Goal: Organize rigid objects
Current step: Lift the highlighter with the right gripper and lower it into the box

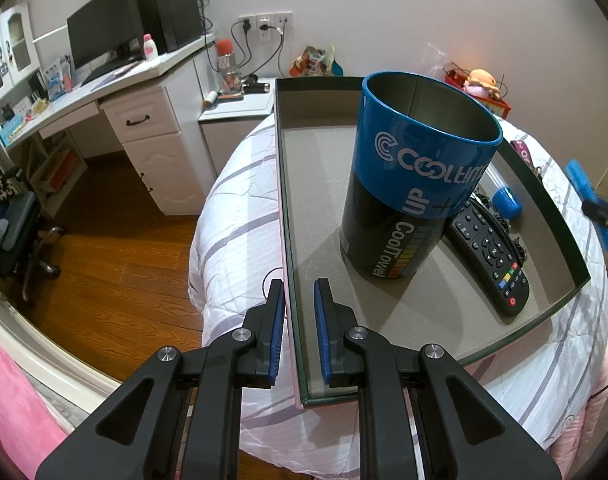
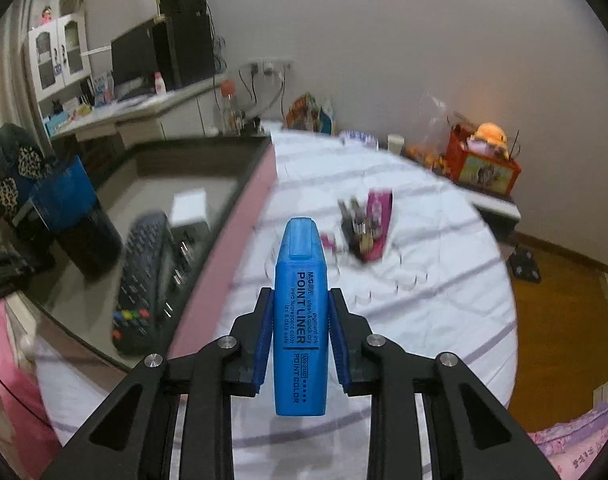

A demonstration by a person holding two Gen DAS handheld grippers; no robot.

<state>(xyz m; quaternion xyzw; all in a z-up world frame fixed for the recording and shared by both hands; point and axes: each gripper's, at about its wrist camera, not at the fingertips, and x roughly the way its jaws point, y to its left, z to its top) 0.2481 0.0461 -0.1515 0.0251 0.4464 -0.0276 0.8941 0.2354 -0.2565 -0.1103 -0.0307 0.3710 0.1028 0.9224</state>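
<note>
My left gripper [image 1: 298, 286] is shut on the left wall of a shallow grey-lined box [image 1: 282, 184] that lies on the bed. In the box stand a tall blue and black tin [image 1: 415, 168], open at the top, a black remote [image 1: 489, 252] and a small blue-capped item [image 1: 505, 202]. My right gripper [image 2: 300, 292] is shut on a blue highlighter [image 2: 300, 264], held upright above the quilt, just right of the box's pink outer wall [image 2: 240, 240]. The remote [image 2: 144, 280] and tin [image 2: 76, 220] look blurred in the right wrist view.
A bunch of keys with a pink tag [image 2: 367, 228] lies on the white striped quilt [image 2: 423, 320]. A red box with a plush toy [image 2: 483, 160] is at the bed's far side. A desk [image 1: 144, 76], office chair [image 1: 16, 232] and wooden floor lie left.
</note>
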